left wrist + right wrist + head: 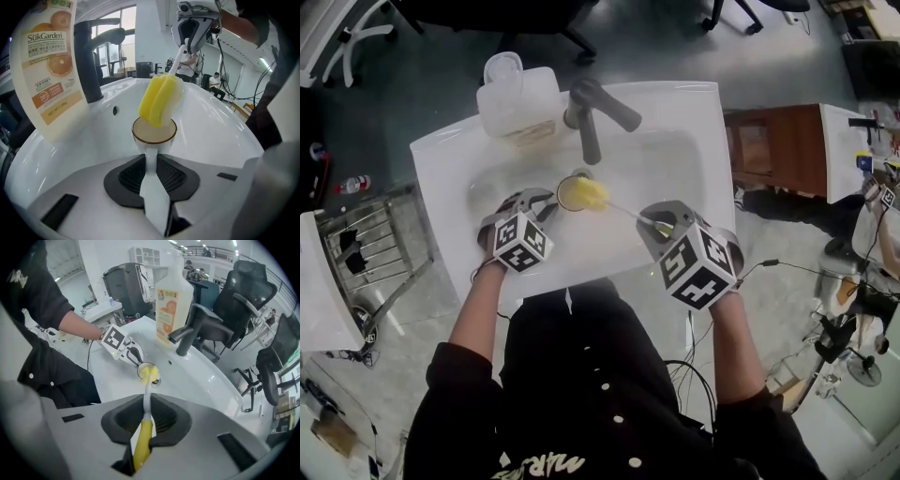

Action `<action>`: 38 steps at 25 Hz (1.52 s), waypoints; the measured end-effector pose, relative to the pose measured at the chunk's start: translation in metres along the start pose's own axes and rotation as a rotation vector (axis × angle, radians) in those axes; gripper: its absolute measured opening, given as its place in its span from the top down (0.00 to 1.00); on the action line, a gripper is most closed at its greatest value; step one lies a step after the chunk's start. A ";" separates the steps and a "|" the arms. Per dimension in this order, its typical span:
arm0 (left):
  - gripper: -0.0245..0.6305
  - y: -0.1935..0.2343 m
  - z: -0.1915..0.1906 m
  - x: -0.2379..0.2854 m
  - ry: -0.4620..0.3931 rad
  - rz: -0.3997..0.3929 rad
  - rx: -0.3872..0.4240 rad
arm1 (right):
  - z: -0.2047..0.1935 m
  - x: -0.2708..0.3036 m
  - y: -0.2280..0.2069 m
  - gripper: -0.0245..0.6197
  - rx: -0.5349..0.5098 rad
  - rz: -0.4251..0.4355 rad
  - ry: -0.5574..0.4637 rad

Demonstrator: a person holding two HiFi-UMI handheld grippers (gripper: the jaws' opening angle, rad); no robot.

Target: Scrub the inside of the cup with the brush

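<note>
Yellow sponge-headed brush (160, 99), clamped in the right gripper (145, 405), seemingly dips just its tip into the white brown-rimmed cup (153, 137), whose handle the left gripper (151, 161) pinches to steady it.

sink (441, 164): glossy, smooth white | cup (149, 135): glossy glazed | brush (160, 99): spongy head, plastic handle | faucet (605, 103): matt dark

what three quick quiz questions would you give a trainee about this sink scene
1. True or false: the left gripper grips the cup by its handle.
2. Which holds the brush? A left gripper, B right gripper, C neither.
3. Fill in: the bottle stands on the sink rim beside the ____.
Key: 1 true; 2 B; 3 faucet.
</note>
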State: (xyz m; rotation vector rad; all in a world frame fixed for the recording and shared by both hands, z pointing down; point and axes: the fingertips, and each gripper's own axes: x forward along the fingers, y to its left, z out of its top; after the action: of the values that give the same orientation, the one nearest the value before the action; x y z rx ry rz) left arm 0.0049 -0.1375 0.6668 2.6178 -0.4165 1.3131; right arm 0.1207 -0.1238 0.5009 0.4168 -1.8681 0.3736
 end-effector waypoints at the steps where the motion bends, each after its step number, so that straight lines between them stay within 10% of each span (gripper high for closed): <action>1: 0.82 0.000 0.000 0.000 0.003 0.000 -0.004 | -0.001 -0.003 0.000 0.89 0.001 -0.011 -0.009; 19: 0.65 0.001 0.012 -0.054 -0.066 0.091 -0.060 | -0.009 -0.082 0.012 0.89 0.060 -0.195 -0.449; 38: 0.91 0.020 0.142 -0.317 -0.732 0.496 -0.209 | 0.067 -0.229 0.005 0.89 0.149 -0.373 -1.199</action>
State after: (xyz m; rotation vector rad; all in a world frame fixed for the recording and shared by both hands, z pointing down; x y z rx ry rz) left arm -0.0749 -0.1442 0.3286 2.8160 -1.2882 0.2910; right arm 0.1333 -0.1258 0.2627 1.2654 -2.8237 -0.0420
